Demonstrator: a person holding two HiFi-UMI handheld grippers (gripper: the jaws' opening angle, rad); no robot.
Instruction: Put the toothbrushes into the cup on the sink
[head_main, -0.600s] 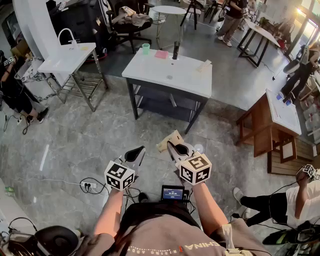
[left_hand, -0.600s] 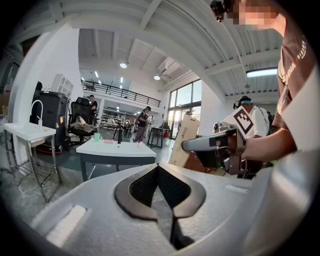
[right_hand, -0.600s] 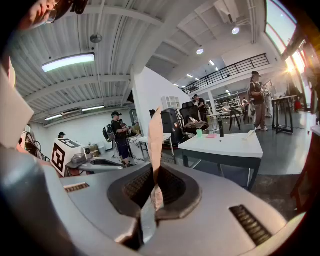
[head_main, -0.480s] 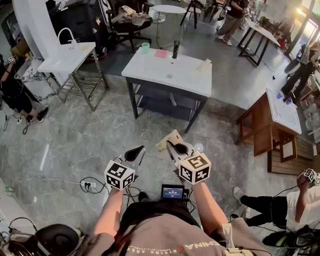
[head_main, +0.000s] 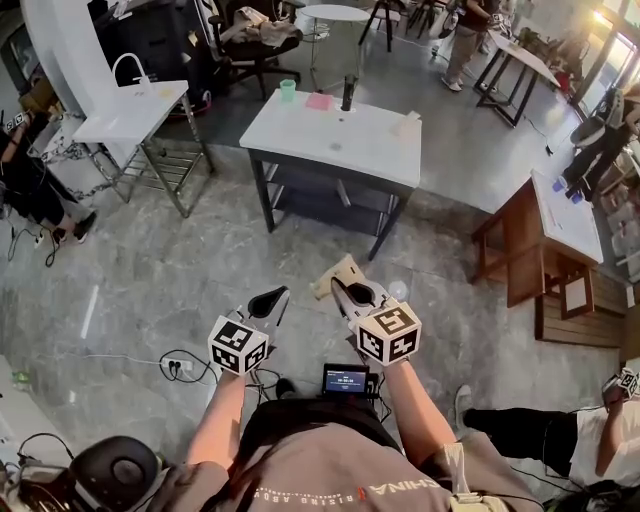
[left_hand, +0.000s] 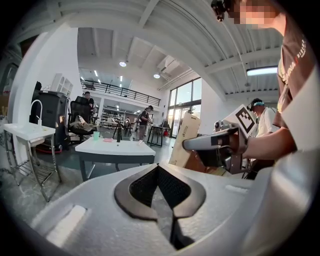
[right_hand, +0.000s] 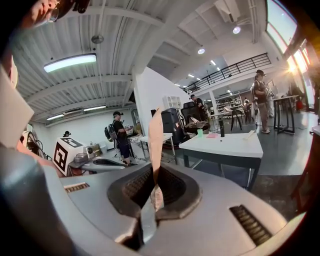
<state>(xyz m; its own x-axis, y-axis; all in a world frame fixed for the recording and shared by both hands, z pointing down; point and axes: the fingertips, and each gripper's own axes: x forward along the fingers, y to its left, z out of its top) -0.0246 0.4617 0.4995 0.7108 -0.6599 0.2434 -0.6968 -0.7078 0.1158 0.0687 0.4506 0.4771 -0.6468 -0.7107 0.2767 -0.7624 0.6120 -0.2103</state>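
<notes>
The white sink table (head_main: 380, 160) stands well ahead of me across the grey floor. On its far edge are a green cup (head_main: 288, 91), a pink pad (head_main: 319, 101) and a black faucet (head_main: 348, 97). A pale oblong thing (head_main: 405, 125) lies at the table's right end; it is too small to identify. My left gripper (head_main: 272, 298) is shut with nothing in it, its pads meeting in the left gripper view (left_hand: 158, 170). My right gripper (head_main: 340, 290) is shut on a flat tan cardboard piece (right_hand: 155, 135) that sticks up from the jaws. Both are at waist height, far from the table.
A second white sink stand (head_main: 130, 110) is at the far left, a wooden bench (head_main: 545, 240) at the right. Cables and a power strip (head_main: 180, 370) lie on the floor near my feet. Other people stand around the room's edges, one at the lower right (head_main: 520, 425).
Both grippers keep their places and grips. The person at the lower right has shifted position.
</notes>
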